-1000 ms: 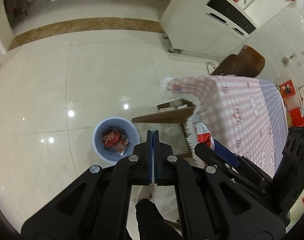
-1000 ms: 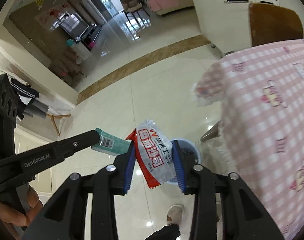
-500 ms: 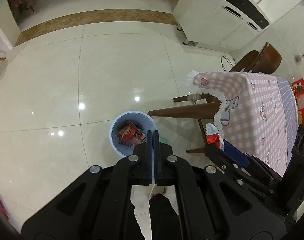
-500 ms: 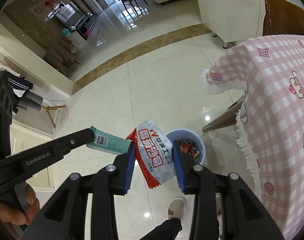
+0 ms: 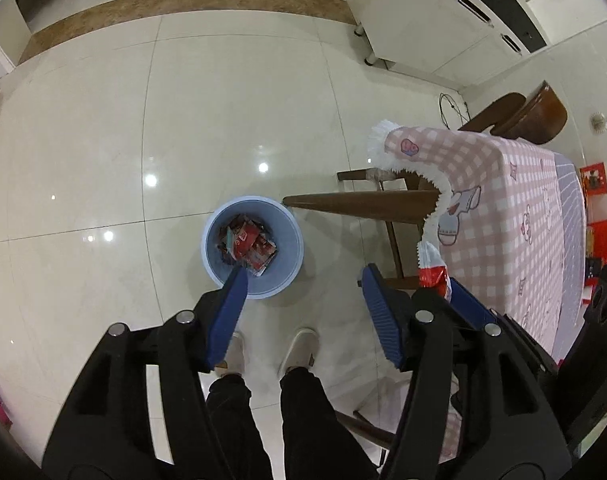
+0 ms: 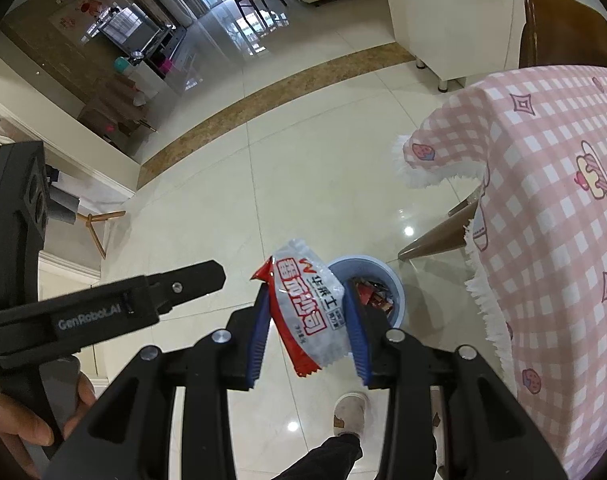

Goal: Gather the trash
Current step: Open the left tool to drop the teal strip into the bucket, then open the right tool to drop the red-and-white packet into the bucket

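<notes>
The left gripper [image 5: 301, 312] hangs over the shiny white tile floor [image 5: 143, 120] with its blue fingers [image 5: 227, 316] spread wide apart and nothing between them. From the left view, the round light-blue plastic trash bin [image 5: 252, 249] sits on the floor at about 11 o'clock from those fingers, and it has red wrappers inside. The right gripper [image 6: 308, 326] has its fingers closed on a white and red crinkly snack packet [image 6: 308, 312], held up in the air. In the right view the bin shows just behind the packet, at about 1 o'clock. The counter with the pink checked cloth [image 6: 551, 200] stands at 3 o'clock. The step in hand looks like dropping trash in the bin. Next, the right gripper likely needs to move right over the bin's mouth and let the packet fall in.
</notes>
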`<action>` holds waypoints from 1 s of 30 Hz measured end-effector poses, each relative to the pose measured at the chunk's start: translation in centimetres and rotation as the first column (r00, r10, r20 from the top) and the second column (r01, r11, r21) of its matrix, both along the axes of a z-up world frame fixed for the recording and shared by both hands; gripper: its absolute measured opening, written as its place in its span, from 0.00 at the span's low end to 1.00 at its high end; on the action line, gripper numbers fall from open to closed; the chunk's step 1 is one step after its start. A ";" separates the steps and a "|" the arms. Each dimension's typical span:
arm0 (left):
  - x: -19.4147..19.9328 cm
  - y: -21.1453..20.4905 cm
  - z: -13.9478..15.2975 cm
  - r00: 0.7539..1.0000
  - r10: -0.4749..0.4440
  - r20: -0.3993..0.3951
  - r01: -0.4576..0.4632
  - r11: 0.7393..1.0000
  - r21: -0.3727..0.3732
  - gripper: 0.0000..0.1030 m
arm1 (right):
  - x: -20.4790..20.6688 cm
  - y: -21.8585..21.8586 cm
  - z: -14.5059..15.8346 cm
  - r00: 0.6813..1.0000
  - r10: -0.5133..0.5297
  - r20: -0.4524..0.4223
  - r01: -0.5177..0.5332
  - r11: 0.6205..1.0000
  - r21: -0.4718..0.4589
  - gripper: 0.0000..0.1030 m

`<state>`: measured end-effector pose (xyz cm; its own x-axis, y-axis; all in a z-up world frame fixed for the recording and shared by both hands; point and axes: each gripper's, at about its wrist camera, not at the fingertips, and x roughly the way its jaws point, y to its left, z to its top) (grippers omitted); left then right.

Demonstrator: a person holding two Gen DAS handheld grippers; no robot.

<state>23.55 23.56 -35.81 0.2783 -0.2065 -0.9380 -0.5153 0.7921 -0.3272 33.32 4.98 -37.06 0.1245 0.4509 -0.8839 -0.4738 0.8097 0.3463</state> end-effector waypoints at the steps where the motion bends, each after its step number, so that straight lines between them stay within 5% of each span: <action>1: -0.2 0.1 0.1 1.000 0.005 0.001 -0.005 1.000 -0.001 0.57 | -0.1 0.0 0.0 1.000 -0.002 -0.001 0.002 1.000 -0.001 0.35; 30: -3.8 1.1 3.2 0.999 0.034 0.006 -0.035 0.988 0.153 0.66 | -1.2 1.4 2.5 0.999 0.016 0.048 -0.017 1.000 0.021 0.37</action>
<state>19.78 24.66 -32.62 0.2859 -0.0509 -0.9569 -0.5425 0.8145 -0.2055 32.13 6.39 -34.55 0.1587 0.4724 -0.8670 -0.5039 0.7939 0.3403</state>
